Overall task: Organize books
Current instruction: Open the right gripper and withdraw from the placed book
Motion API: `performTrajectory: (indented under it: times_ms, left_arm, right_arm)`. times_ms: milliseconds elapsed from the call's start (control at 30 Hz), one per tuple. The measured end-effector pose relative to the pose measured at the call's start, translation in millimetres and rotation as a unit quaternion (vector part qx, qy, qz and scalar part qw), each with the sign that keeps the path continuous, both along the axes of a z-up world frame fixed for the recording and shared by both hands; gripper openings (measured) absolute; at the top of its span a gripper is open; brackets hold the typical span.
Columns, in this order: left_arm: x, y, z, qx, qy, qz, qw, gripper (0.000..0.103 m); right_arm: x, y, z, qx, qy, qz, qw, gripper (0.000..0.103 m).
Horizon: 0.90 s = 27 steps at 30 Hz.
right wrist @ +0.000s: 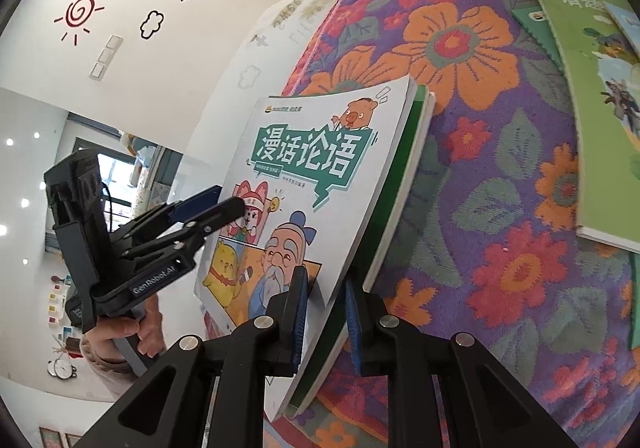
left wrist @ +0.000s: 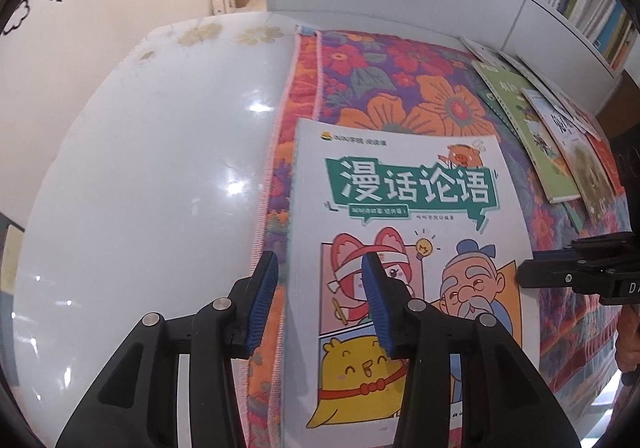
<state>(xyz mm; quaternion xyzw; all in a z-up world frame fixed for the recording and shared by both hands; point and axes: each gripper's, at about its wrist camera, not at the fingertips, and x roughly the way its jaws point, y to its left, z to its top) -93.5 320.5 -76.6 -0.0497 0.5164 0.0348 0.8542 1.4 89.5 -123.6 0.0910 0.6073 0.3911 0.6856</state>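
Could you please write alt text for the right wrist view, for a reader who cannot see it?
The right gripper clamps the lower edge of a white cartoon-cover book stacked on a green book, tilted up off a floral cloth. The left gripper, hand-held, has its jaws apart around the cover's left edge; more books lie at right.

Glossy white table (left wrist: 140, 167); floral cloth (left wrist: 400, 87) spread on it.

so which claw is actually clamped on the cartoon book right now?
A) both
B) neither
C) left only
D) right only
D: in the right wrist view the right claw pinches the near edge of the cartoon book, lifting it off the floral cloth, while the left claw straddles the book's other edge with its pads apart.
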Motion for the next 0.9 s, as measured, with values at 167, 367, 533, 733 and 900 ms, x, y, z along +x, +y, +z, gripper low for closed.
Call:
performTrajectory:
  times_ms: [167,367,533,733,900]
  left_arm:
    - [-5.1,4.3,8.9,0.004,-0.007,0.020,0.9998,0.041]
    - [-9.0,-7.0,18.9,0.000,-0.017,0.024,0.9996,0.041]
    - [-7.5,-35.2,32.4,-0.009,-0.030,0.008,0.9995,0.041]
    - [2.2,-81.5,57.6,-0.020,-0.048,-0.021,0.9984,0.041]
    - [22.8,-137.1,102.0,-0.030,-0.073,-0.053,0.9955,0.041]
  right_arm:
    - [1.0,-14.4,6.3,-0.010,-0.018,-0.017,1.000,0.017]
    - [-1.6,-39.0,14.1,-0.012,-0.028,-0.029,0.999,0.017]
    - [-4.7,-66.0,24.5,-0.015,-0.038,-0.044,0.998,0.018]
    - [-3.5,-121.8,54.0,0.008,-0.054,-0.081,0.995,0.018]
    - [-3.5,-185.0,95.3,0.052,-0.073,-0.109,0.990,0.017]
